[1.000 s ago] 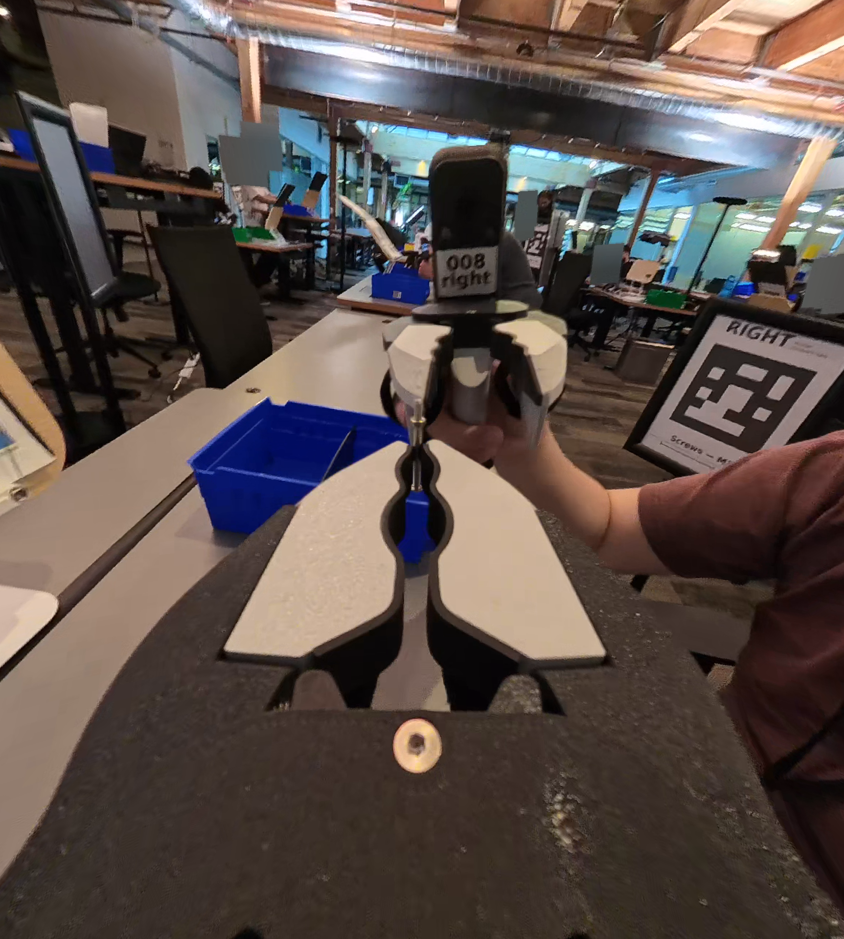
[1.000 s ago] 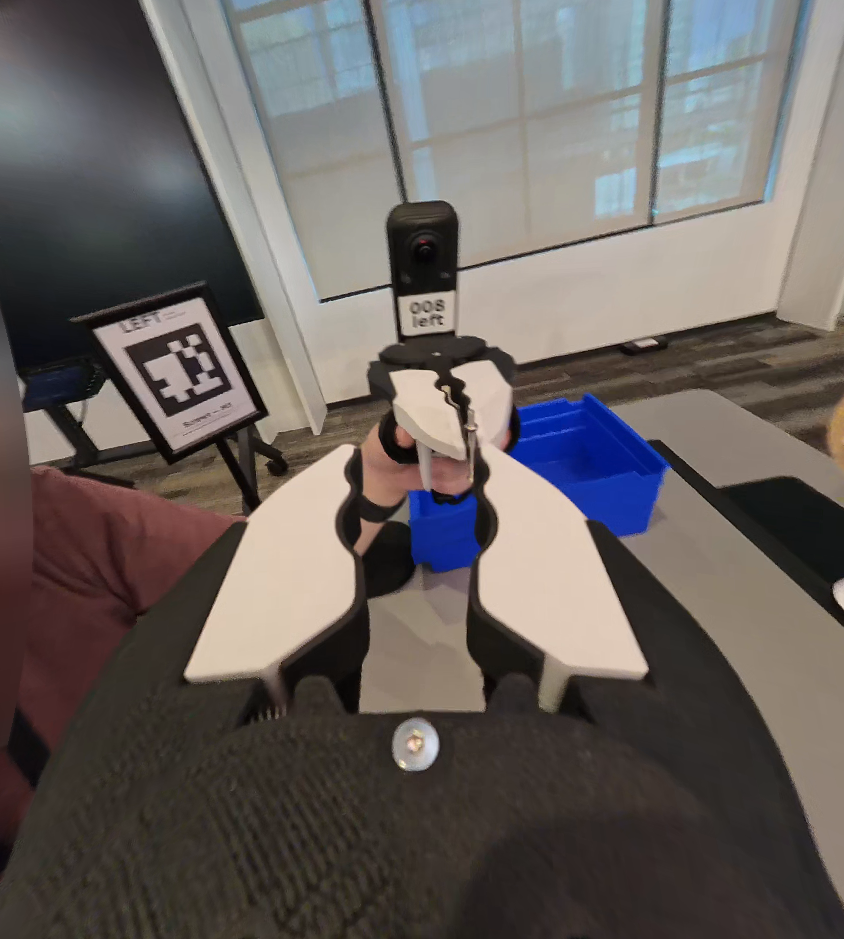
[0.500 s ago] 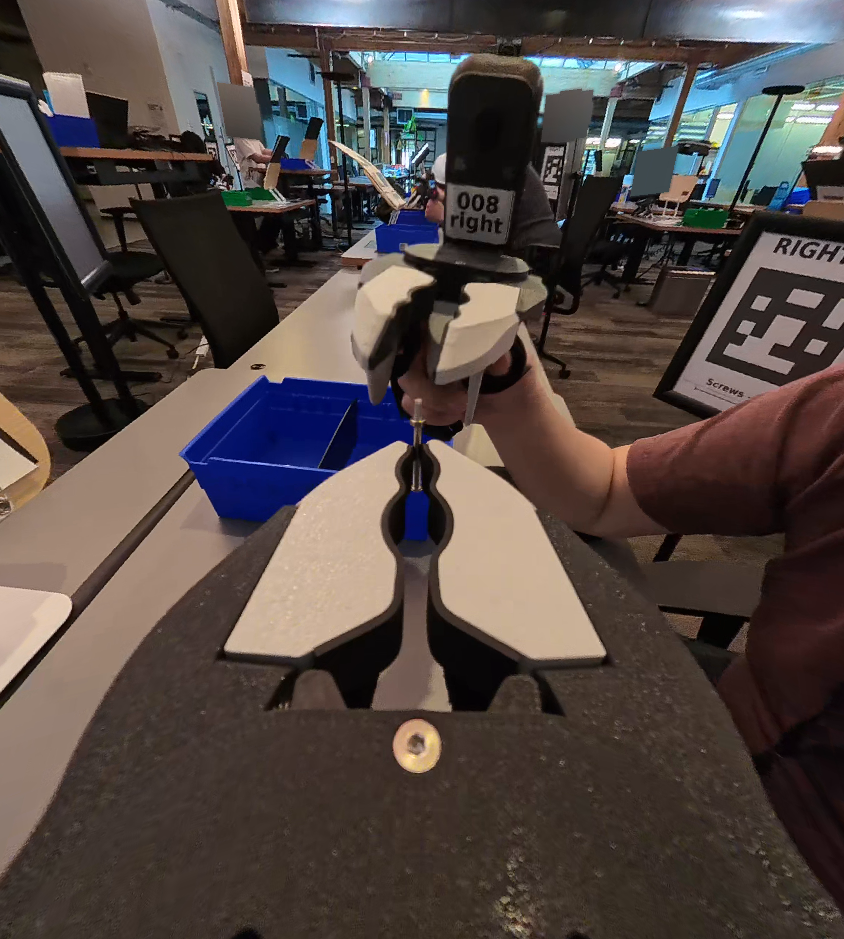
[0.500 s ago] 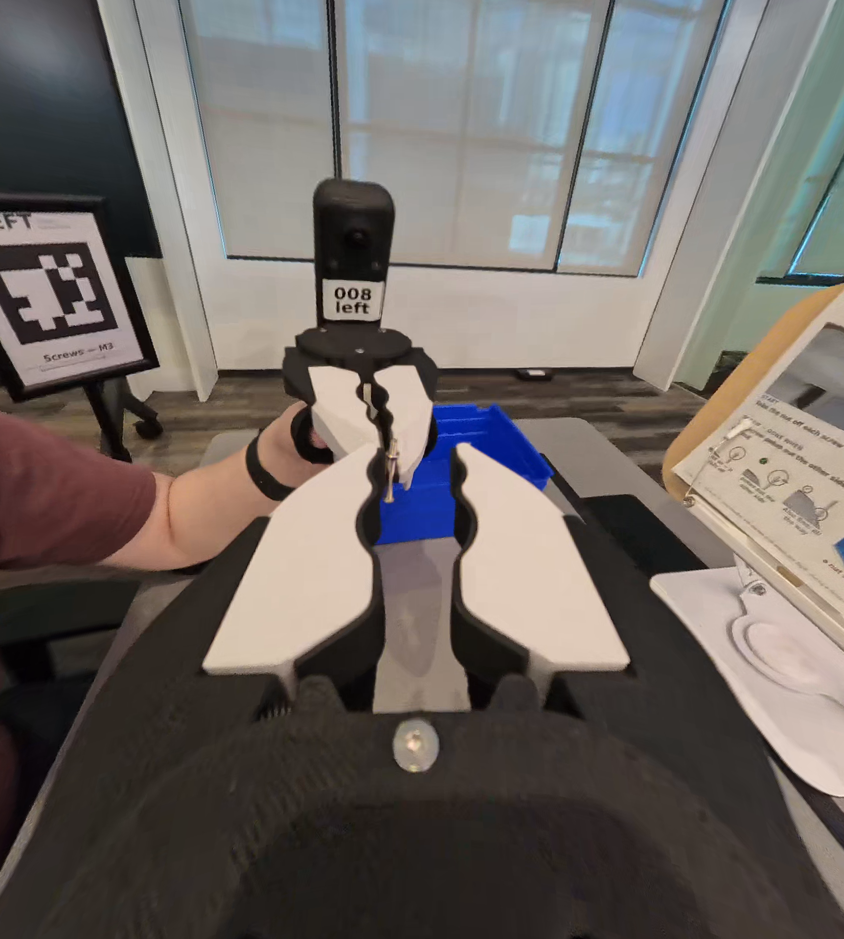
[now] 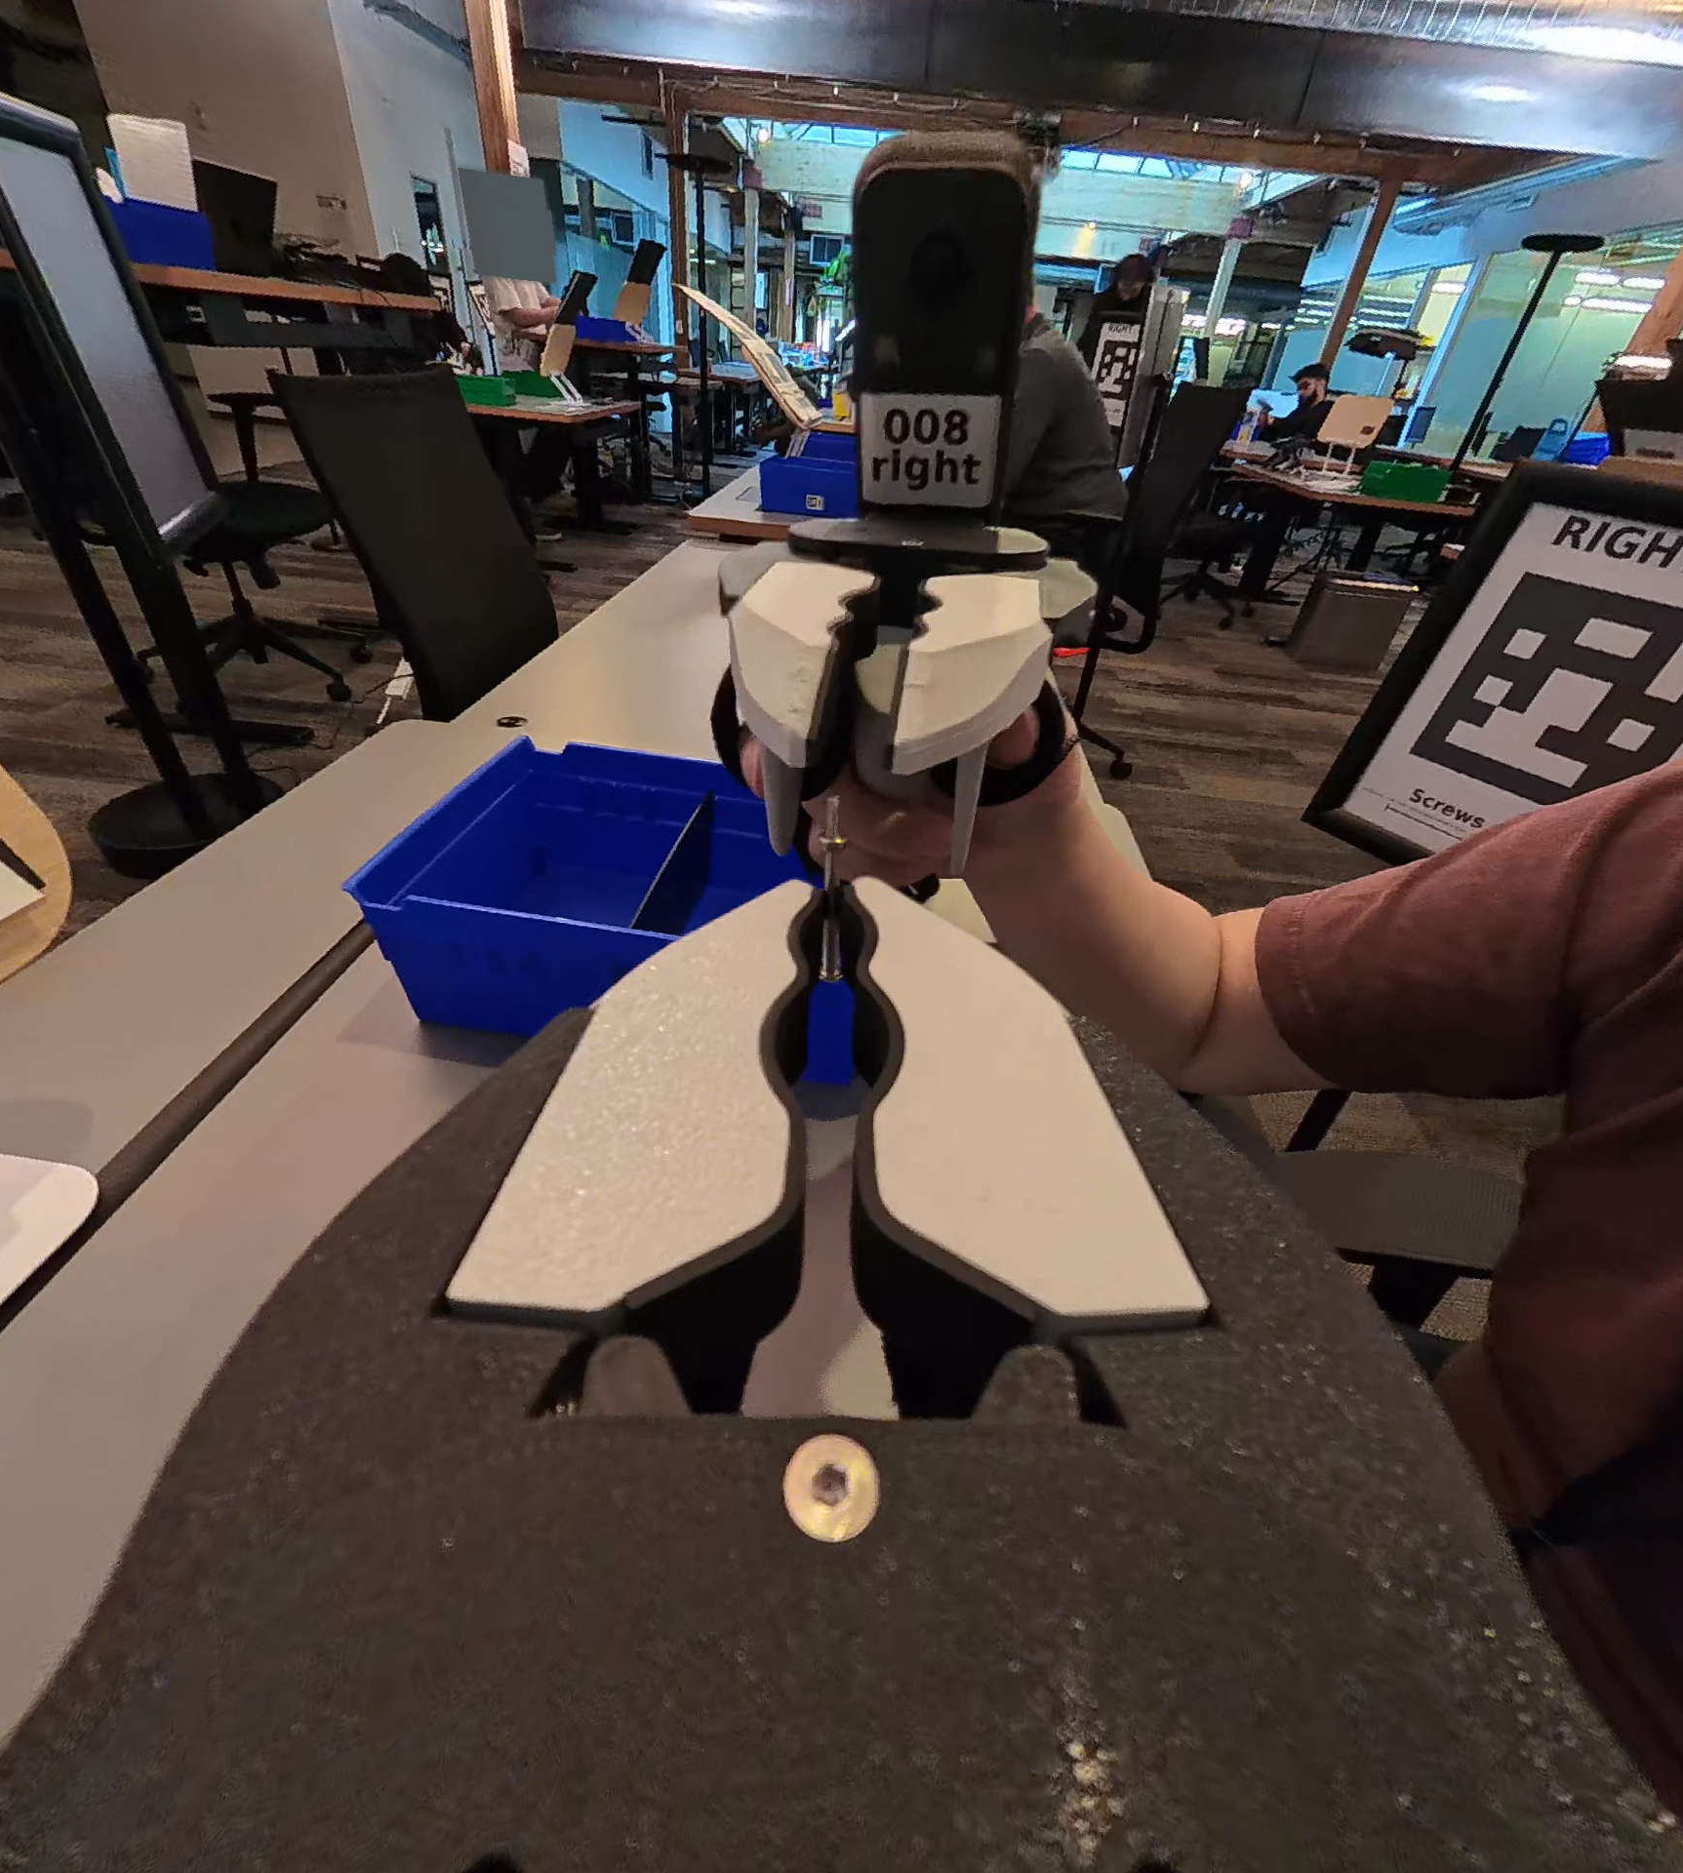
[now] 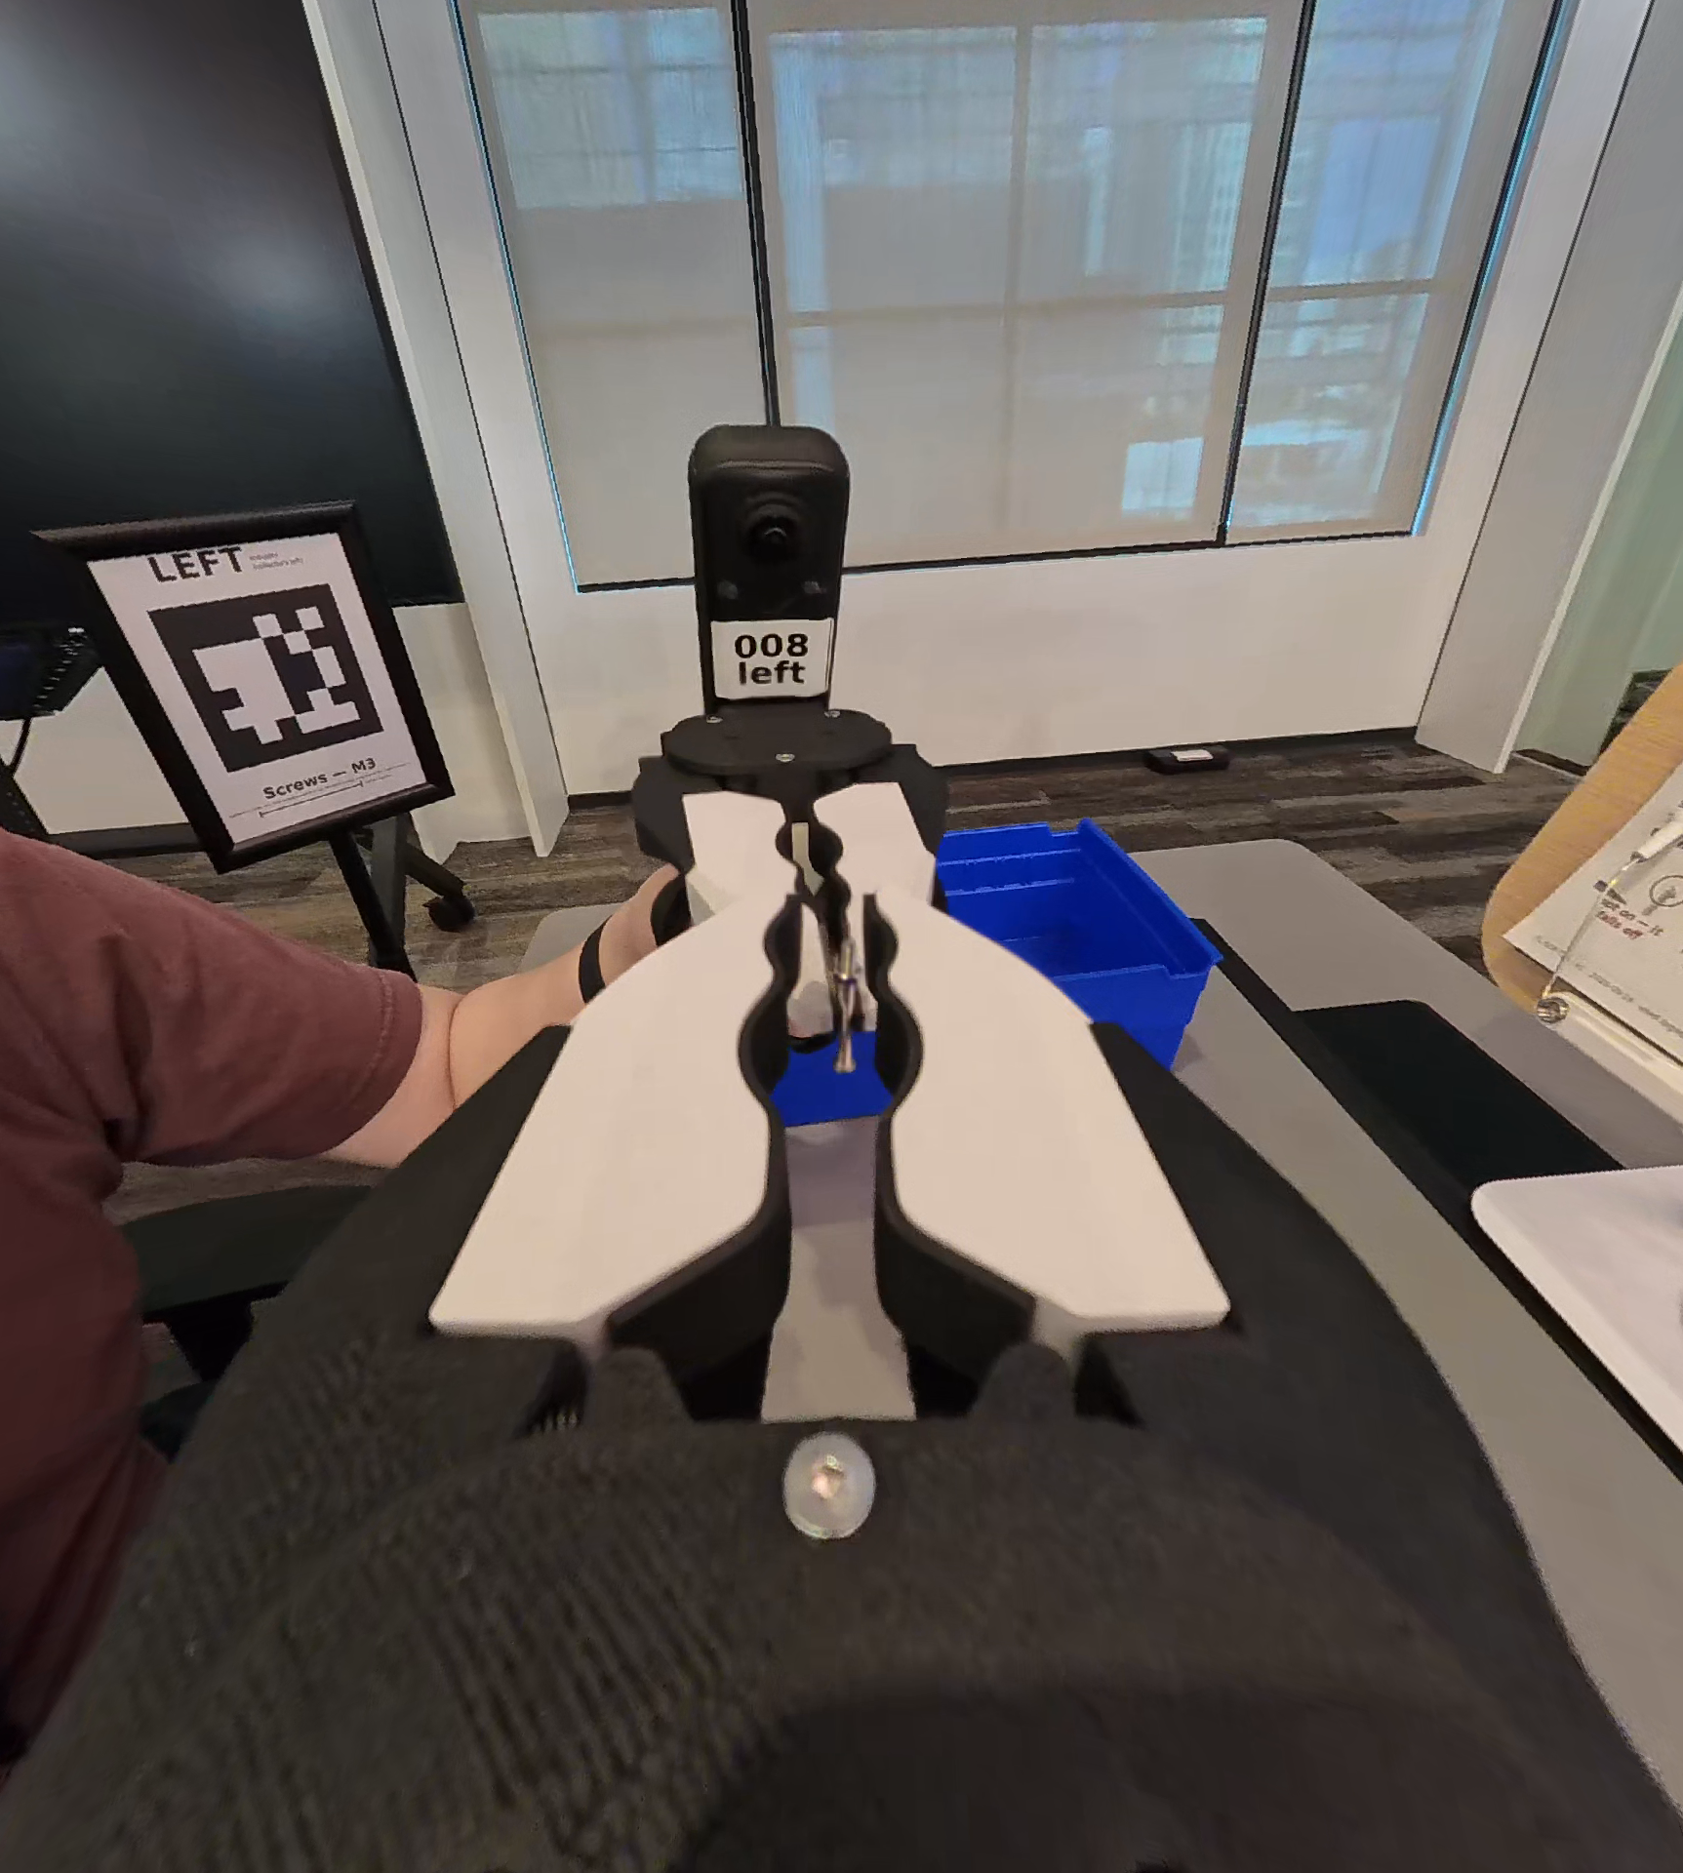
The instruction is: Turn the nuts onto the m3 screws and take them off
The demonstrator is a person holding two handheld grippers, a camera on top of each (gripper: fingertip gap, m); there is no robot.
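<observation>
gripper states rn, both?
Left gripper: shut on the screw, nut threaded near its tip.
Right gripper: open, fingers either side of the screw.

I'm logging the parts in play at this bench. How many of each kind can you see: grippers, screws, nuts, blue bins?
Grippers: 2 (left gripper, right gripper)
Screw: 1
Nut: 1, on the screw
Blue bin: 1
Total: 5
</observation>
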